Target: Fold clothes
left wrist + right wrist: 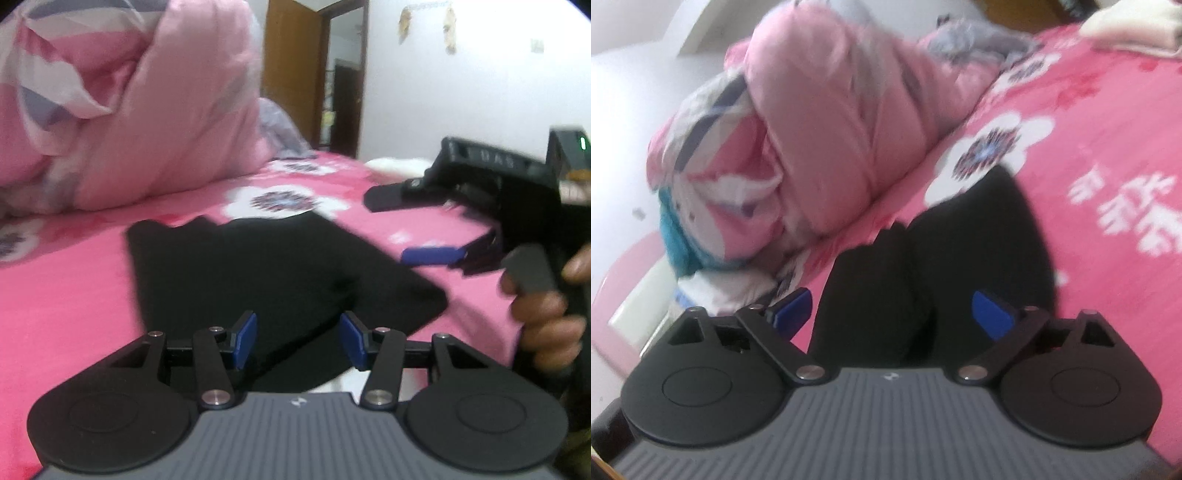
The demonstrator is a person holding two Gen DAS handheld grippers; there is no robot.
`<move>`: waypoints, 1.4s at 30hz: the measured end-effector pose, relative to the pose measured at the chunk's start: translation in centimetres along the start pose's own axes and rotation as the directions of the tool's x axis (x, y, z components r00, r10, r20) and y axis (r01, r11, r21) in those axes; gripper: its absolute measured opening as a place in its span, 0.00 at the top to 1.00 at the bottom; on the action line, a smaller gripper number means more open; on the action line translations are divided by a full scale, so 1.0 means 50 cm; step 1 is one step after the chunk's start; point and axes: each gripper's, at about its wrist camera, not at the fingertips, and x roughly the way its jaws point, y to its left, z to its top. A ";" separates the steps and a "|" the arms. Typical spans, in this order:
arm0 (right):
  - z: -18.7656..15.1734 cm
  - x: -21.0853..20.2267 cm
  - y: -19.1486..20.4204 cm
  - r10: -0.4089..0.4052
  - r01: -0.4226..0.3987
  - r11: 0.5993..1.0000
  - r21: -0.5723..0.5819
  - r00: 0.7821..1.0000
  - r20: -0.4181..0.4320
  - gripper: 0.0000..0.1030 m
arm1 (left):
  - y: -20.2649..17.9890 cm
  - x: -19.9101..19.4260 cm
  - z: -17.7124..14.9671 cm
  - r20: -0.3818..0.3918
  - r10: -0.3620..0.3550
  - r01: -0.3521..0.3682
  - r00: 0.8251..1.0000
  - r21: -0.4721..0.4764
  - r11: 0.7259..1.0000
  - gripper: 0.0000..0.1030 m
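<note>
A black garment [273, 273] lies folded into a flat rectangle on the pink flowered bedsheet [66, 302]. My left gripper [298, 338] hovers over its near edge, jaws apart, blue pads clear of the cloth. In the left wrist view my right gripper [406, 225] comes in from the right, held by a hand [546, 314], its jaws wide apart beside the garment's right edge. In the right wrist view the right gripper [892, 314] stands open over the black garment [942, 258], nothing pressed between its blue pads.
A bunched pink quilt [147, 110] fills the far left of the bed. An open wooden door [295, 74] and a white wall stand behind. Something white [1134, 33] lies at the bed's far corner. The bed's pale edge [631, 317] shows at left in the right wrist view.
</note>
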 end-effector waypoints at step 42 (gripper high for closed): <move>-0.035 0.078 0.010 -0.075 0.063 0.987 -0.146 0.994 -0.079 0.38 | 0.271 0.428 0.305 -0.393 -0.126 -0.039 0.911 -0.387 0.921 0.33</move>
